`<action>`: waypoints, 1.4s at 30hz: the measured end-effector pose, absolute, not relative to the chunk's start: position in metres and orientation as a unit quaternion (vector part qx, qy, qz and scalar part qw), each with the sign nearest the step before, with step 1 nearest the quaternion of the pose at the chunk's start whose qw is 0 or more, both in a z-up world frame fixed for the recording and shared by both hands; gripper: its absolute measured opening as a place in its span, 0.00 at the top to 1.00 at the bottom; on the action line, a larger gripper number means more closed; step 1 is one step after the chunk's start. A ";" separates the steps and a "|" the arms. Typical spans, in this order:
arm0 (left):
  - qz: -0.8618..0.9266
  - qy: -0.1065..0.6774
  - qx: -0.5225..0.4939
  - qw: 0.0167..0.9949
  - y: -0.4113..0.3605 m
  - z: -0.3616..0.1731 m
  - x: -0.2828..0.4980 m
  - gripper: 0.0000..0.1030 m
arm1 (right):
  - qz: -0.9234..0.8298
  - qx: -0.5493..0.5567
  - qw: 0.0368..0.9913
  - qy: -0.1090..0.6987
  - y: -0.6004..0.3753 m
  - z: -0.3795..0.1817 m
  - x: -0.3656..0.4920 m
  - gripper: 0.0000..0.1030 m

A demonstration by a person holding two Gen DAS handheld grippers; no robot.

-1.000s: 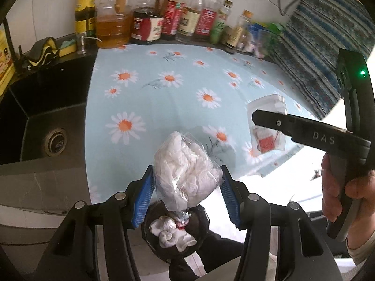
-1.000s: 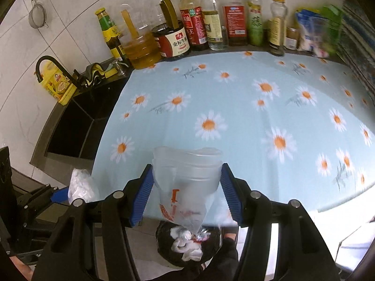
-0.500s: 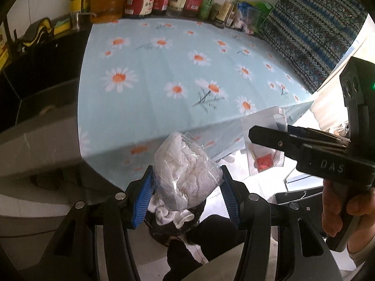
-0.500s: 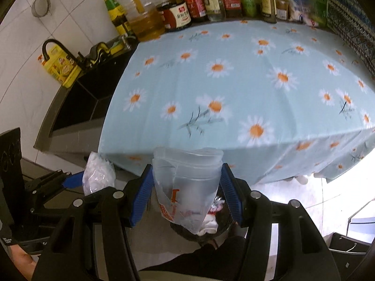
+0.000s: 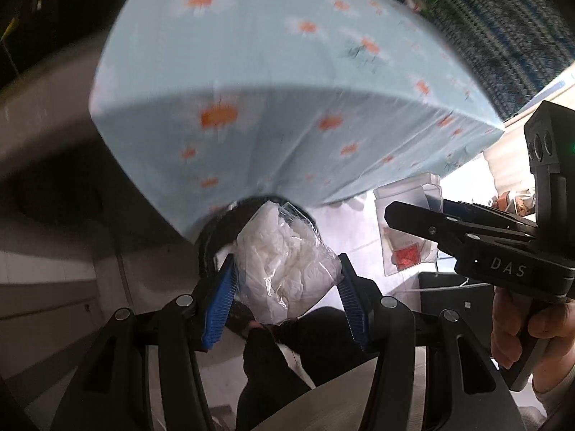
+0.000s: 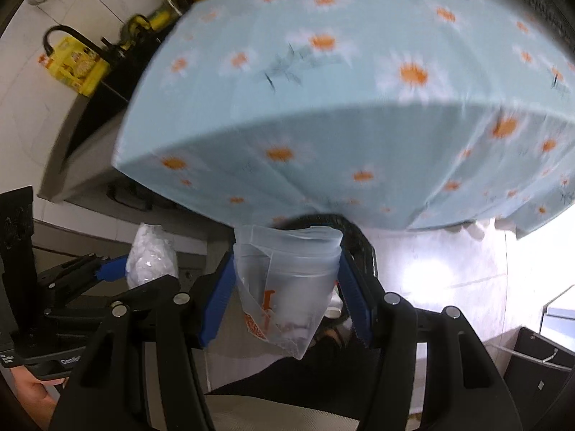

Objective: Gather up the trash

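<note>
Surface (image 5: 273, 57): draped in a pale blue cloth printed with orange-centred daisies; the cloth hangs over the near edge. Both views look at it from below that edge and are motion-blurred.

Trash bin (image 6: 363, 244): black, round-rimmed, on the floor under the overhanging cloth; only an arc of its rim shows behind each held item.

Left gripper (image 5: 285, 294): blue-padded fingers pinching a clear bag of crumpled white tissue (image 5: 284, 265) from both sides, held just in front of the black rim. In the right wrist view it appears at the lower left, the bag gripped at its tip.

Right gripper (image 6: 285, 287): fingers closed against a soft translucent plastic cup (image 6: 287, 280) with orange print, its wall creased; a little residue lies in its bottom. Held directly over the bin's rim. In the left wrist view it enters from the right, marked "DAS", green light lit, cup hanging beyond its fingers.

Yellow bottle (image 6: 77, 63): far left, beside a dark sink.
</note>
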State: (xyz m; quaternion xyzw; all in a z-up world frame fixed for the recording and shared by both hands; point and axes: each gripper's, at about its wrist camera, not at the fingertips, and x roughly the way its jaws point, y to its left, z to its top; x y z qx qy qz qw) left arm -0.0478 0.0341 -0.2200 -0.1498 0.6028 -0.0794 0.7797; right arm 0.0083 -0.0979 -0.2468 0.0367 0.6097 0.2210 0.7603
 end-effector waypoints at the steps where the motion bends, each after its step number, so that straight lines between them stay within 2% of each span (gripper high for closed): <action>1: -0.078 0.608 -0.151 0.775 0.033 -0.225 -0.048 0.49 | 0.220 0.037 0.756 0.615 -0.100 -0.254 0.008 0.44; 13: -0.045 0.678 -0.167 0.714 0.029 -0.313 -0.045 0.49 | 0.208 0.071 0.685 0.695 -0.109 -0.351 0.010 0.44; 23: -0.036 0.707 -0.172 0.685 0.026 -0.364 -0.036 0.49 | 0.206 0.077 0.663 0.716 -0.100 -0.396 0.018 0.43; 27: -0.025 0.712 -0.175 0.680 0.031 -0.372 -0.033 0.43 | 0.202 0.109 0.652 0.723 -0.102 -0.406 0.024 0.41; 28: -0.018 0.713 -0.162 0.682 0.030 -0.372 -0.033 0.38 | 0.200 0.118 0.650 0.724 -0.103 -0.407 0.024 0.37; 29: -0.007 0.714 -0.151 0.683 0.031 -0.373 -0.032 0.37 | 0.197 0.132 0.647 0.725 -0.106 -0.408 0.026 0.29; 42: -0.003 0.708 -0.174 0.684 0.043 -0.357 -0.036 0.37 | 0.194 0.129 0.657 0.717 -0.109 -0.388 0.025 0.28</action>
